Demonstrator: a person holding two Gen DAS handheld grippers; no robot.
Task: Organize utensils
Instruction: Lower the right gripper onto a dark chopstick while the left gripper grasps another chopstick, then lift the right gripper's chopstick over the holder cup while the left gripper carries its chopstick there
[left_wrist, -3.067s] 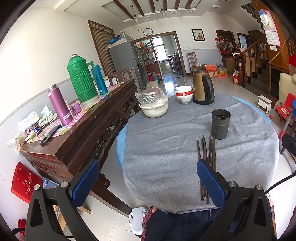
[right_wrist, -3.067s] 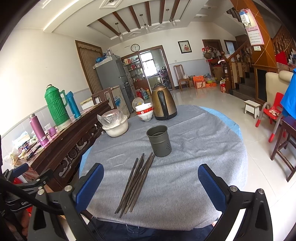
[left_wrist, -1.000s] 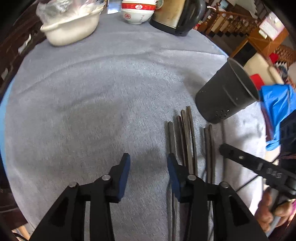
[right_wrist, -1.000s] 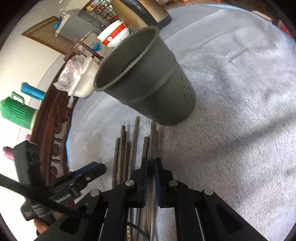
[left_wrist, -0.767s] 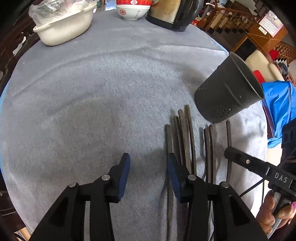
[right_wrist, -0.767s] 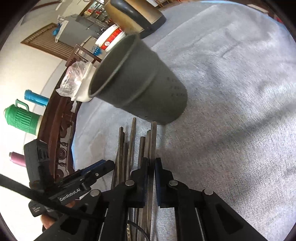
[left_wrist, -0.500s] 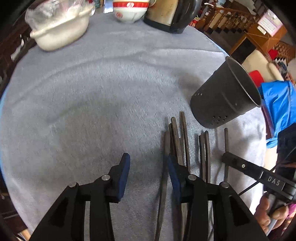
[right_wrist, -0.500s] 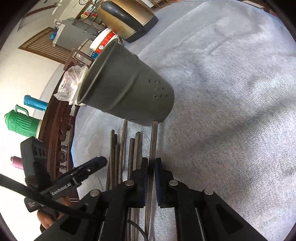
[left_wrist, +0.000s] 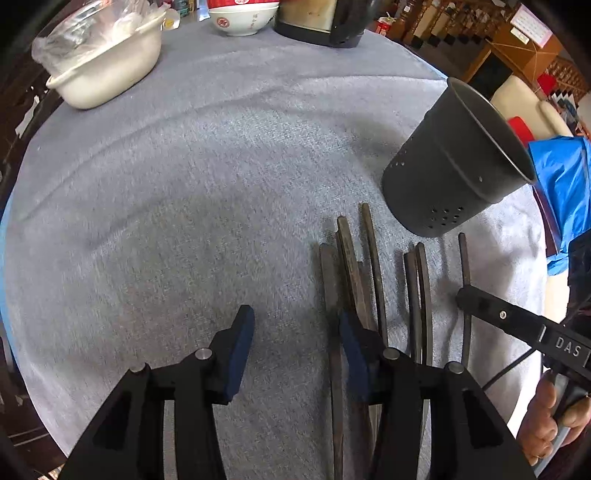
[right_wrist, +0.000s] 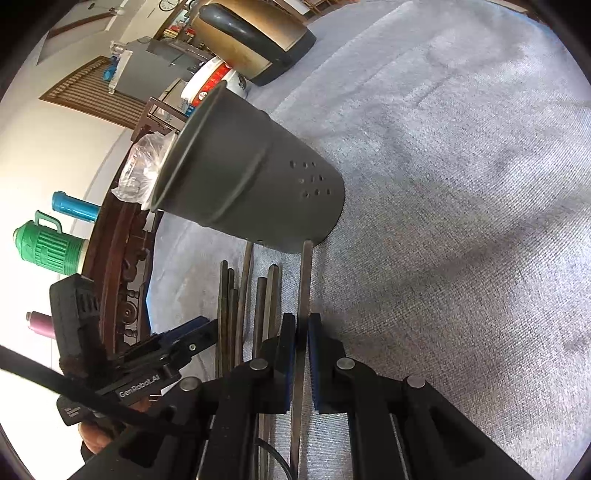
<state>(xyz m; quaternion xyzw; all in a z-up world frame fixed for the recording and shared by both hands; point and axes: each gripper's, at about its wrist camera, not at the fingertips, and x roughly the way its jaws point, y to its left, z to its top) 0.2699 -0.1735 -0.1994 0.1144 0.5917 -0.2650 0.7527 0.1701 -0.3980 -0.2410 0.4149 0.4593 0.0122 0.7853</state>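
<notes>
Several dark chopsticks (left_wrist: 369, 280) lie side by side on the grey cloth, just in front of a dark perforated holder (left_wrist: 454, 158) that stands upright. My left gripper (left_wrist: 295, 314) points down over the bundle's left edge. Its jaws are opening, and the leftmost chopstick (left_wrist: 328, 288) lies just inside the right pad, untouched. My right gripper (right_wrist: 302, 325) is shut on a single chopstick (right_wrist: 305, 280), set apart to the right of the others (right_wrist: 236, 314). That chopstick's tip reaches the foot of the holder (right_wrist: 251, 177). The left gripper (right_wrist: 192, 332) shows at the bundle's left in the right wrist view.
At the far side of the round table (left_wrist: 184, 177) stand a cream basin (left_wrist: 110, 70) with a plastic bag, a red-and-white bowl (left_wrist: 240, 16) and a kettle (left_wrist: 317, 18). A wooden sideboard with a green flask (right_wrist: 48, 247) runs along the left. A hand (left_wrist: 546, 424) holds the right tool.
My left gripper has come down and right onto the bundle's left edge, jaws slightly wider. The right gripper has drawn its one chopstick clear of the pile, then held still.
</notes>
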